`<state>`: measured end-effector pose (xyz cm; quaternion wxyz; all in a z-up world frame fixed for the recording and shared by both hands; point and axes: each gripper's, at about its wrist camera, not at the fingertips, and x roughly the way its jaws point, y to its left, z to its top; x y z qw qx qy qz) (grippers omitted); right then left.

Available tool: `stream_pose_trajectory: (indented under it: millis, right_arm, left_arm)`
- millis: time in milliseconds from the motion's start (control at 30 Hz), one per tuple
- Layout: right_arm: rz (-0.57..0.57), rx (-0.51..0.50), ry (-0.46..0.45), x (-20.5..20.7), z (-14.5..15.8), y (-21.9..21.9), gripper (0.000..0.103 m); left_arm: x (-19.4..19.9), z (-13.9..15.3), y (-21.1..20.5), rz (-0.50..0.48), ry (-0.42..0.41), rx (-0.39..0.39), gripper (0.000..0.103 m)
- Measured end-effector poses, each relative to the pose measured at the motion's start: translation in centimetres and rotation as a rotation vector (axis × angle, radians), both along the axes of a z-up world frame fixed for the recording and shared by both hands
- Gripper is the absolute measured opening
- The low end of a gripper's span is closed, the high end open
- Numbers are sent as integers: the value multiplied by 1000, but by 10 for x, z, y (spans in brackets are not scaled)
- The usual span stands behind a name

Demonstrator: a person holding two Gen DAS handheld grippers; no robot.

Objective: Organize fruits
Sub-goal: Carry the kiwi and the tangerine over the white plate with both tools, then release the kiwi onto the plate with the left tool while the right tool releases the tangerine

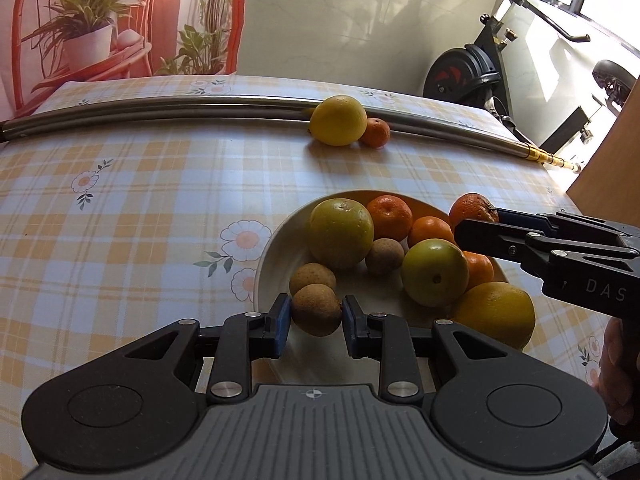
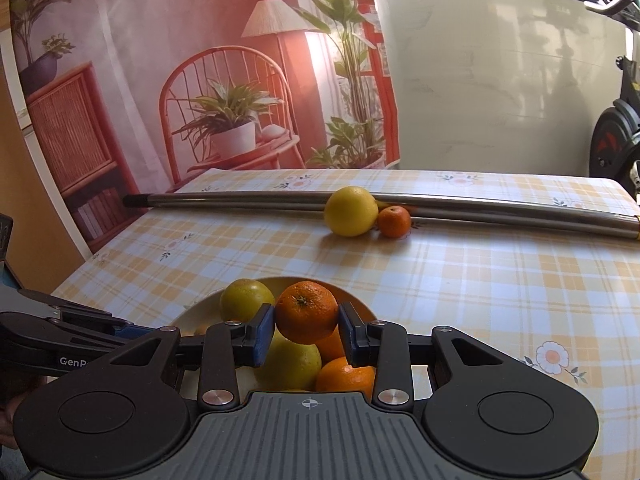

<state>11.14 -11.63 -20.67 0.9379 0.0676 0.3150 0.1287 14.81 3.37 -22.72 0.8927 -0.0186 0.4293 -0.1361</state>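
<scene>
A cream bowl [image 1: 276, 264] on the checked tablecloth holds green apples, small oranges, brown round fruits and a yellow citrus. My left gripper [image 1: 316, 314] is shut on a brown fruit [image 1: 316, 310] at the bowl's near rim. My right gripper [image 2: 306, 320] is shut on a small orange [image 2: 306, 312], held above the bowl [image 2: 360, 308]. In the left wrist view the right gripper [image 1: 478, 222] reaches in from the right with that orange [image 1: 472, 208]. A yellow citrus [image 1: 338, 120] and a small orange [image 1: 375, 132] lie apart against the metal tubes.
Two long metal tubes [image 1: 160, 114] lie across the far side of the table. A printed backdrop [image 2: 200, 80] hangs behind the table, and an exercise bike [image 1: 480, 72] stands at the far right. A wooden panel [image 1: 608, 160] rises beside the table's right edge.
</scene>
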Motion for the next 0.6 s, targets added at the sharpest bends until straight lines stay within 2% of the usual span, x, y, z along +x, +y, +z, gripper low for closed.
stream_pose_trajectory:
  millis: [167,600]
  right_arm:
    - [29,-14,5,1,-1,7,32]
    - [114,-91,-22,9,-1,29,32]
  left_arm:
    - [1,0,0,12,-38,32,29]
    - [-6,-1,4,28,-55,-8,29]
